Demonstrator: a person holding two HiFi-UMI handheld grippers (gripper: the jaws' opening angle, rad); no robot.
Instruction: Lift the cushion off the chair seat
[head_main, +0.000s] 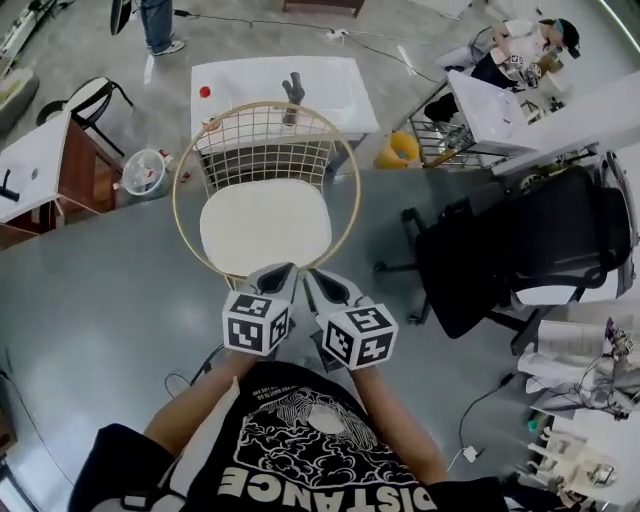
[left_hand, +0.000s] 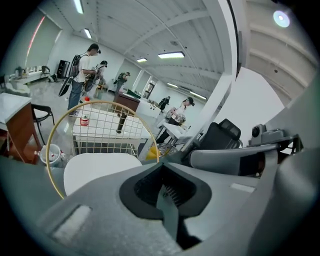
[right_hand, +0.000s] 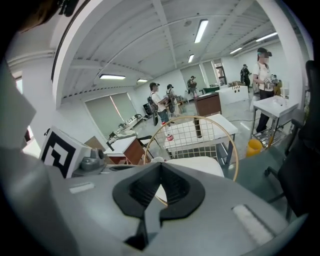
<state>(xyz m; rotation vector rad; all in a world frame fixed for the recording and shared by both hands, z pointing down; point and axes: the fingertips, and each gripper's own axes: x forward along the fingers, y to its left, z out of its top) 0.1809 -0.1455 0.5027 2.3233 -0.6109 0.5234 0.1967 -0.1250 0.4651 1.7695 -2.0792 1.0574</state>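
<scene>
A white cushion (head_main: 265, 228) lies on the seat of a chair with a round gold frame (head_main: 178, 195) and a wire-grid back. Both grippers hover side by side just in front of the seat's near edge, apart from the cushion. The left gripper (head_main: 283, 271) is shut with nothing in it, and so is the right gripper (head_main: 314, 279). In the left gripper view the closed left gripper (left_hand: 162, 166) points past the cushion (left_hand: 97, 169). In the right gripper view the closed right gripper (right_hand: 160, 165) points at the cushion (right_hand: 202, 164) inside the gold frame (right_hand: 231, 142).
A black office chair (head_main: 520, 250) stands close on the right. Behind the gold chair is a white table (head_main: 335, 90) with a dark bottle and a red thing. A wooden desk (head_main: 55, 170), a white bin (head_main: 146, 172) and a yellow bucket (head_main: 398, 150) stand around; people work farther back.
</scene>
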